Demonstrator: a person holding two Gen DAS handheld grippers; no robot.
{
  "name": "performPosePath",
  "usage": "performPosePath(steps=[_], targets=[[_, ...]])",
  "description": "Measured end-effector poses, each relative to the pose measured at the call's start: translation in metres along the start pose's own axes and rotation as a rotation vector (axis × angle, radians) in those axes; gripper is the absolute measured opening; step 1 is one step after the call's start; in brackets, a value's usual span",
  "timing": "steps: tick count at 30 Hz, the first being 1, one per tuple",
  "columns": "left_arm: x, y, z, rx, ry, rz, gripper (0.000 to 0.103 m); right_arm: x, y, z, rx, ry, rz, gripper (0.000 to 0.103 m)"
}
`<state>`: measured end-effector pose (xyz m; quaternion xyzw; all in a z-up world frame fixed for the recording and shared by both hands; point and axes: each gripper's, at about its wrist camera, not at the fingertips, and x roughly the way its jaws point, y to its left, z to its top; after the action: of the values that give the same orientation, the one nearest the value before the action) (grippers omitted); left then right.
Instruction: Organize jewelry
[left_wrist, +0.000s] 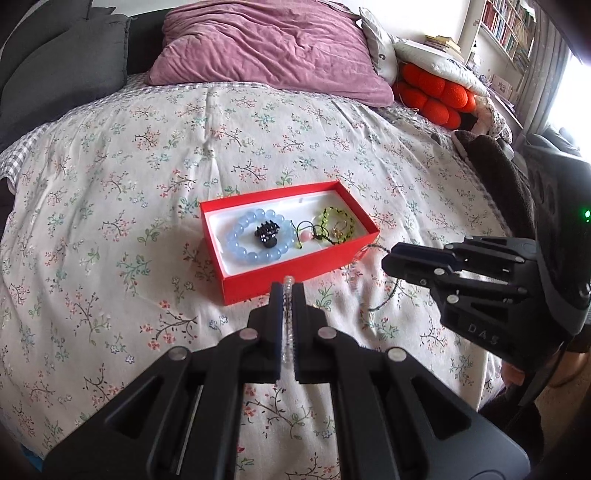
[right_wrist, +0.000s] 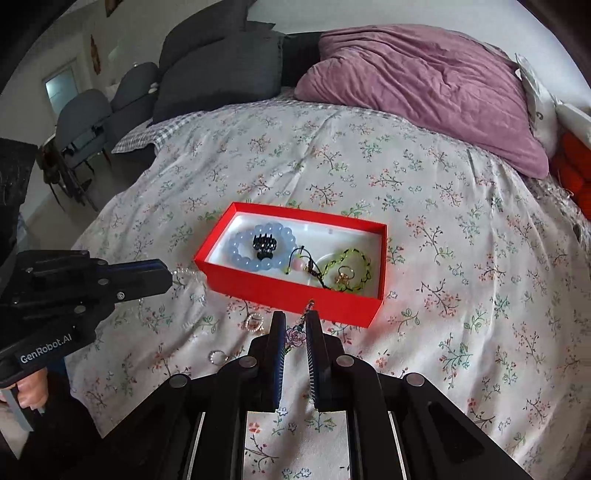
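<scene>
Clamped in my left gripper (left_wrist: 287, 291) was a clear bead bracelet (left_wrist: 288, 325); my right gripper (right_wrist: 294, 325) pinched a flower charm (right_wrist: 295, 335) near the red box (right_wrist: 288, 291).

My right gripper (right_wrist: 295, 325) pinches a flower-charm chain (right_wrist: 297, 334) just before the red box (right_wrist: 288, 291). My left gripper (right_wrist: 168, 275) clamps clear beads (right_wrist: 188, 275). 2 rings (right_wrist: 217, 356) lie on the bedspread (right_wrist: 461, 258).

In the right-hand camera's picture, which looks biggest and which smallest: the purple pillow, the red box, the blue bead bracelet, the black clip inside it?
Largest to smallest, as they look:
1. purple pillow, even though it lies farthest away
2. red box
3. blue bead bracelet
4. black clip, sitting inside the bracelet's ring
</scene>
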<state>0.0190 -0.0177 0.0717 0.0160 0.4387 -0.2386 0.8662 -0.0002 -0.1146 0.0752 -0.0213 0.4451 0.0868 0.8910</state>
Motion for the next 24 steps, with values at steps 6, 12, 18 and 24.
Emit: performPosePath(steps=[6, 12, 18, 24], targets=[[0.005, -0.003, 0.013, -0.018, -0.016, 0.002, 0.005, -0.01, -0.006, 0.015, 0.036, -0.048, -0.001, 0.011], [0.01, -0.01, 0.032, -0.048, -0.047, -0.015, 0.005, -0.014, -0.014, 0.031, 0.087, -0.08, 0.008, 0.011], [0.025, -0.014, 0.054, -0.123, -0.064, -0.062, 0.005, -0.009, -0.027, 0.045, 0.17, -0.096, 0.024, 0.011], [0.05, -0.011, 0.064, -0.188, -0.068, -0.089, 0.005, 0.002, -0.042, 0.052, 0.242, -0.097, 0.028, 0.011]])
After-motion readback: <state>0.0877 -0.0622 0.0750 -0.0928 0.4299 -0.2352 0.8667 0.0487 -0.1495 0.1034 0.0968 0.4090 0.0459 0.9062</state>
